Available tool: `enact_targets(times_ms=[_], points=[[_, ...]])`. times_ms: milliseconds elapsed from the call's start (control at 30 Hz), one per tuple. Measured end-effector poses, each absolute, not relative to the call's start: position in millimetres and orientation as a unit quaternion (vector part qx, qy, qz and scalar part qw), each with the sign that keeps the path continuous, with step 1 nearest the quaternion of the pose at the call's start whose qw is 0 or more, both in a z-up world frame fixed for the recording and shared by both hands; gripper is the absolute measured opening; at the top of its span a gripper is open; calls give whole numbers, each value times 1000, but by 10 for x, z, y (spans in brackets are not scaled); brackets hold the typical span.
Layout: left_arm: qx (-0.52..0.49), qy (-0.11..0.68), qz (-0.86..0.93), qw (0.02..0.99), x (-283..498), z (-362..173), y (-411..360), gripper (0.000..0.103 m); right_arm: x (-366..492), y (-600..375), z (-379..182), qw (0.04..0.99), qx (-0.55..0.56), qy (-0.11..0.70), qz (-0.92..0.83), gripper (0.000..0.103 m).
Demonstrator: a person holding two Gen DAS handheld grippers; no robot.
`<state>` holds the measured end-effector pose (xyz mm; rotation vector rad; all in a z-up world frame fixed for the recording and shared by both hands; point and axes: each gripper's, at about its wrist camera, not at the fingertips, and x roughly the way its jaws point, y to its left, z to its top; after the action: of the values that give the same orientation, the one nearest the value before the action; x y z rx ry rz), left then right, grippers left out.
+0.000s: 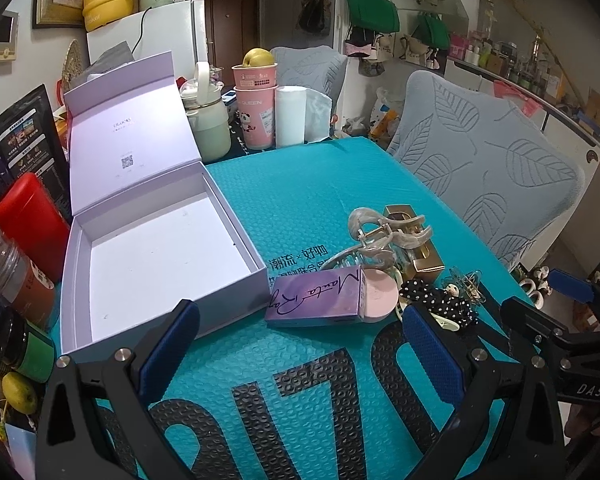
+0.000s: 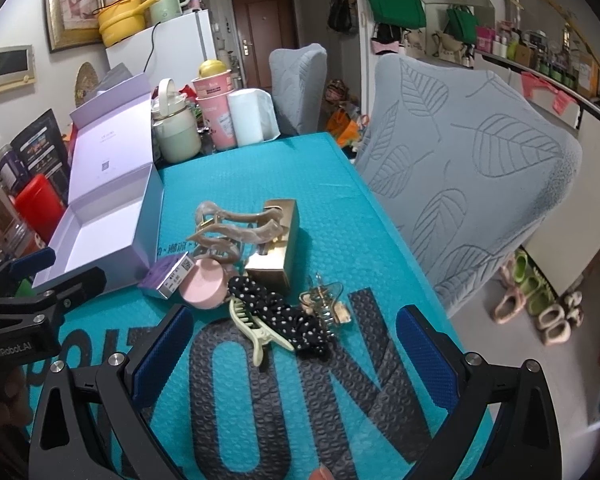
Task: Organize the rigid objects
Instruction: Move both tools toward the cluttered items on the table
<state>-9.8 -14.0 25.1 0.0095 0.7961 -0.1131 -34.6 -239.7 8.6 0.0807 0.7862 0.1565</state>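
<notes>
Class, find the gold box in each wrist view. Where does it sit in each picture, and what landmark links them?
Left wrist: gold box, right of centre, behind the big hair claw.
Right wrist: gold box, centre, right of the claw.
Shared landmark: open lilac box.

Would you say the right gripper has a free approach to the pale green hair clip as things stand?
Probably yes. The right gripper is open, and the pale green hair clip lies nearest it at the front of the pile on the teal mat. Only the polka-dot scrunchie touches it.
</notes>
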Motion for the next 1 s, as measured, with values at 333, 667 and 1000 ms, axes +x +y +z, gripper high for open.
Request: enact_targets(times_ms=[333, 667, 1000], points=[[5, 387, -60, 920, -98, 284, -156, 103, -365, -2369, 122, 921, 34, 379, 82, 103], [11, 388, -62, 920, -93, 281, -147, 103, -379, -2353, 132, 921, 32, 380, 85, 103], [8, 389, -85, 917, -124, 214, -198, 103, -425, -2355, 44, 917, 32, 385, 95, 103]])
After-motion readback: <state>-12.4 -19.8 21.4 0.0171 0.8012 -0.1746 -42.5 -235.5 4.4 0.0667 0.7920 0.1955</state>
